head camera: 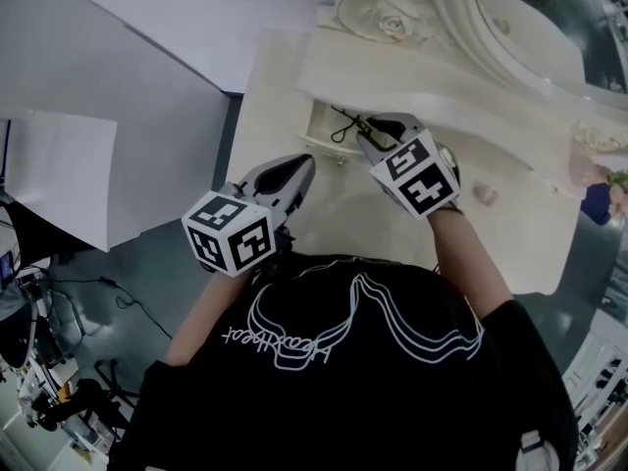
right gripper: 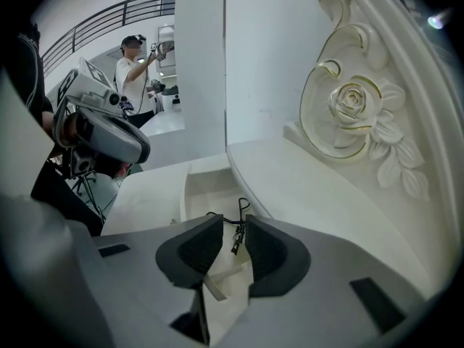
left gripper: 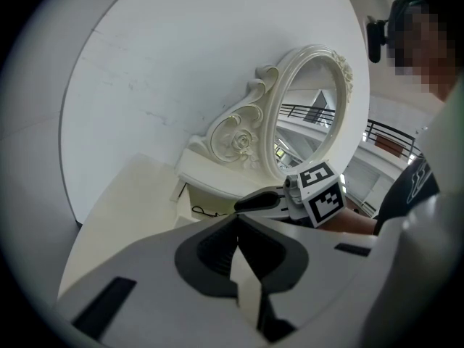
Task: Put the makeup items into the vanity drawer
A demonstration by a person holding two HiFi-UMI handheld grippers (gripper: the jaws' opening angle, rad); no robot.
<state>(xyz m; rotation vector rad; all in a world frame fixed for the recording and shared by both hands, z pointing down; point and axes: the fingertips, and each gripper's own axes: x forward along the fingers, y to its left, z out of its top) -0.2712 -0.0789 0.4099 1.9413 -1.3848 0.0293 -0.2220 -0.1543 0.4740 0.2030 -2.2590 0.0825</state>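
Note:
The cream vanity's small drawer (head camera: 322, 128) stands pulled out at the desk's left end. A black wire eyelash curler (head camera: 343, 124) lies inside it. My right gripper (head camera: 365, 128) hovers over the drawer with its jaws a little apart. In the right gripper view the curler (right gripper: 237, 236) shows through the gap between the dark pads (right gripper: 196, 249), and neither pad presses on it. My left gripper (head camera: 304, 167) hangs back near the person's chest, left of the drawer. Its jaws (left gripper: 237, 227) are shut with nothing between them.
An oval mirror (left gripper: 308, 114) in a carved rose frame (right gripper: 355, 104) rises behind the desk top (head camera: 491, 135). Pink and blue things (head camera: 594, 184) sit at the desk's far right. A white sheet (head camera: 59, 180) hangs at the left. Another person (right gripper: 134, 78) stands far off.

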